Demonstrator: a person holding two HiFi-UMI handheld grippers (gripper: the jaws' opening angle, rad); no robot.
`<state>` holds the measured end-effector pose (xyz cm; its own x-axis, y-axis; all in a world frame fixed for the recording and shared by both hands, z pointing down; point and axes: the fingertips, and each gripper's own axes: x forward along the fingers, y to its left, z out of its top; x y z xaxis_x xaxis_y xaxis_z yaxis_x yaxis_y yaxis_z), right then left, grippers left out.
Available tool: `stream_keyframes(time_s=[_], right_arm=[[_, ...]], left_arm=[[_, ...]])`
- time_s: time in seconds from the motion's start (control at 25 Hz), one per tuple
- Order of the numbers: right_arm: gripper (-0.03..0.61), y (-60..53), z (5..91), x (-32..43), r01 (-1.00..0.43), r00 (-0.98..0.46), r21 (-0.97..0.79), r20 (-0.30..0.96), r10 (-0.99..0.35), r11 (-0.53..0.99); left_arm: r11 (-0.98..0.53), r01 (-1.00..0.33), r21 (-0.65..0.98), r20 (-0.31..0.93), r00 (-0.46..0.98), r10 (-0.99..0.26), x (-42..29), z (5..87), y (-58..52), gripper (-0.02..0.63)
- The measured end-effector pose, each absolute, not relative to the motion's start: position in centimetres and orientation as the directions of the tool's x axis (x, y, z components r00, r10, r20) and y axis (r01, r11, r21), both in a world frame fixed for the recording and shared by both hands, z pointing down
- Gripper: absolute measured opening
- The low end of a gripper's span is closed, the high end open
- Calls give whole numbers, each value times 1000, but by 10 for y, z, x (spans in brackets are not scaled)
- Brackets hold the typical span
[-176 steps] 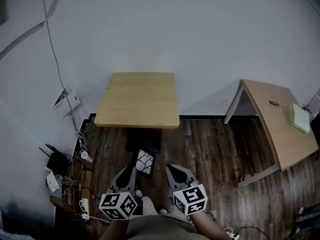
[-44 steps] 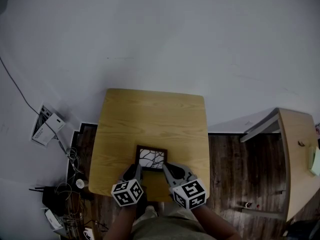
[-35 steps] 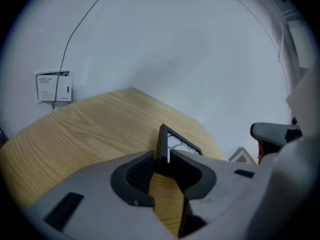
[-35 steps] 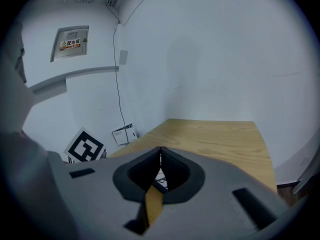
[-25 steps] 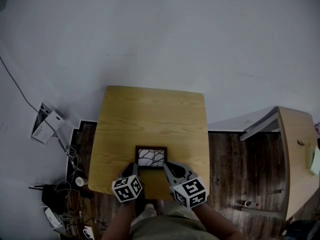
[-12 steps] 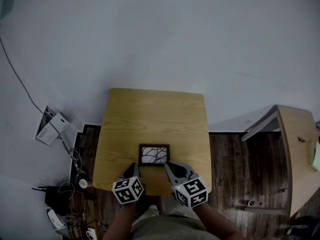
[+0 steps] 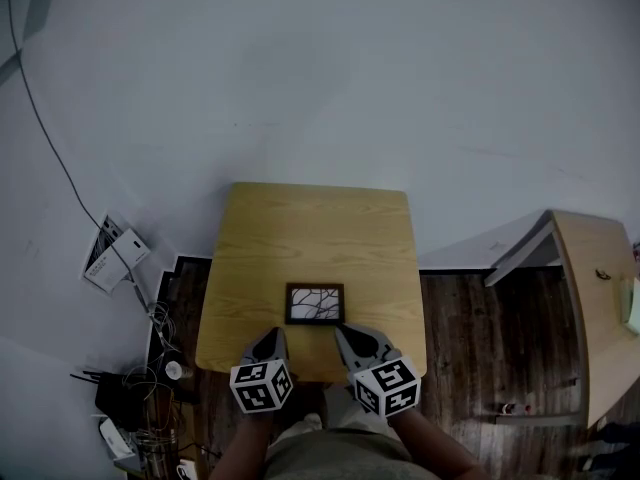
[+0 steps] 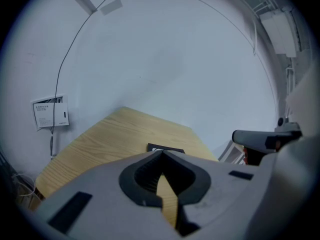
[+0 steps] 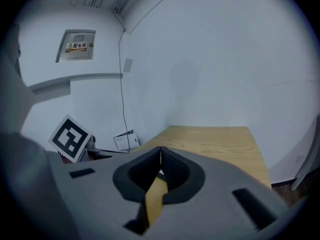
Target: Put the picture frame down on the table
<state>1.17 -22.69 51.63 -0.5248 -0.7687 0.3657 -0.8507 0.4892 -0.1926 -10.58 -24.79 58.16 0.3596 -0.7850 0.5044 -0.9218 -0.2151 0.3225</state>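
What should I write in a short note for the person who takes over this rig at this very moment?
Left gripper: fingers together, holding nothing, at the near edge of the table.
Right gripper: fingers together, holding nothing, beside the left one.
Picture frame: on the table, in its near half, apparently lying flat with the picture side up, apart from both grippers.
Done: the frame is down on the table and released.
Left: nothing for this task, as far as the views show.
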Motion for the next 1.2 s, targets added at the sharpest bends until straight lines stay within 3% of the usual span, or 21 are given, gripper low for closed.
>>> stream_keyframes(time_s=[1.2], right_arm=[[0, -174, 491, 1, -855, -518, -161, 313, -796, 493]], left_arm=[[-290, -893, 345, 479, 433, -764, -121, 548, -191, 3]])
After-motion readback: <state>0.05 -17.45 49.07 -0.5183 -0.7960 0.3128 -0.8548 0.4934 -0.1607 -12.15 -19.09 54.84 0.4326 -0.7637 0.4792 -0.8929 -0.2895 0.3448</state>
